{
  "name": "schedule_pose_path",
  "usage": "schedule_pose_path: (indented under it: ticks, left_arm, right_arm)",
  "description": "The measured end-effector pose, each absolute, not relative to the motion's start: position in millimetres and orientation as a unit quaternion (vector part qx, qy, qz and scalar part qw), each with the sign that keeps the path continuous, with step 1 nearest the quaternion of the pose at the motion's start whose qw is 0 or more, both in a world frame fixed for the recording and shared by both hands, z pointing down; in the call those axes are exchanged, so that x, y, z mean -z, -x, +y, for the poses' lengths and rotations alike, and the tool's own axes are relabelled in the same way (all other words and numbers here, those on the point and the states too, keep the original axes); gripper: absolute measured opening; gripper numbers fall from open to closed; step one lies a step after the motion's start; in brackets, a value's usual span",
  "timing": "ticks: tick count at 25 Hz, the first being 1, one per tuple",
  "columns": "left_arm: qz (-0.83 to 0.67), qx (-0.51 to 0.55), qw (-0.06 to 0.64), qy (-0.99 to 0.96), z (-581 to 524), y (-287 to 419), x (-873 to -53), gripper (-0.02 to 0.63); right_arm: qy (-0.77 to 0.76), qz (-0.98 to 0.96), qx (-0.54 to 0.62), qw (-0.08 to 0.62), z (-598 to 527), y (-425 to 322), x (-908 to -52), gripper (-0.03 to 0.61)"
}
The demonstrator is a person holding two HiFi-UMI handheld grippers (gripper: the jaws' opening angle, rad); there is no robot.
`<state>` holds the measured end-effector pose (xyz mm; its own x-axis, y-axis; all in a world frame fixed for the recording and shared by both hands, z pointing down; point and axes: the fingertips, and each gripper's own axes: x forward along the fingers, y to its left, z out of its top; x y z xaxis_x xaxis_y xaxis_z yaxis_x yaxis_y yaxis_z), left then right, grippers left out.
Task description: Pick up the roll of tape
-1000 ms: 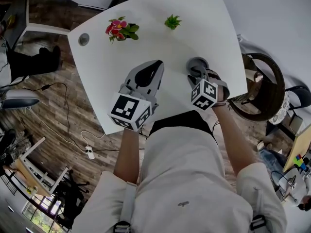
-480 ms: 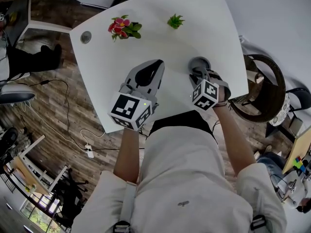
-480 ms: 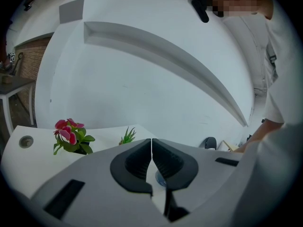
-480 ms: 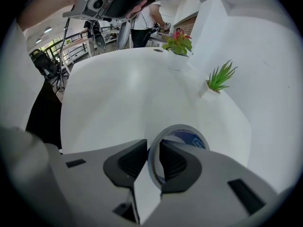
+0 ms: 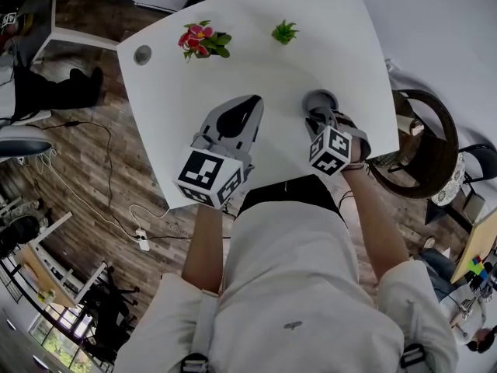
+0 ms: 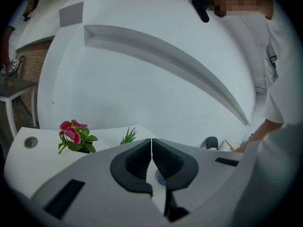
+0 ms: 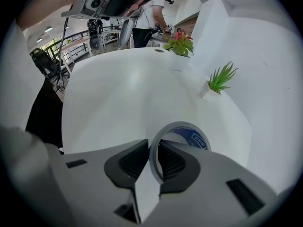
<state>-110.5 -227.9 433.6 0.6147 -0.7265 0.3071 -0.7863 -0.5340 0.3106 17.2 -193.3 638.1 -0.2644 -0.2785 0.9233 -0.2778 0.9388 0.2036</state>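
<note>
Your right gripper (image 7: 150, 151), just closing, pinches the roll of tape (image 7: 190, 134), hiding its lower rim. Your left gripper (image 6: 151, 148) is pressed together.

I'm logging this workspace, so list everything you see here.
White table: one, white, under both grippers.
Grey roll of tape: one, blue-printed inside, on table at right gripper.
Pink-flowered potted plant: one, pink and green, table's far side.
Small spiky plant in white pot: one, green, right of the flowers.
Round grommet: one, grey, table's far left corner.
Dark round chair: one, brown, right of table.
Left gripper: one, grey, jaws together, empty.
Right gripper: one, grey, jaws just been closing, clamping the tape's wall.
</note>
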Motion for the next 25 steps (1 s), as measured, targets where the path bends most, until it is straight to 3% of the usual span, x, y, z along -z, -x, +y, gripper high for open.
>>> schedule_pose_path:
  ticks: [13,25]
  left_arm:
    - [-0.470,-0.069,0.199,-0.857,-195,115,-422,0.021]
    - [-0.507,-0.063,0.181,-0.840,-144,78,-401,0.021]
  right_arm:
    - [-0.168,-0.798,0.046,0.576,-185,-24,-630,0.048]
    - [-0.184,-0.842,0.086,0.500,-164,-36,-567,0.046]
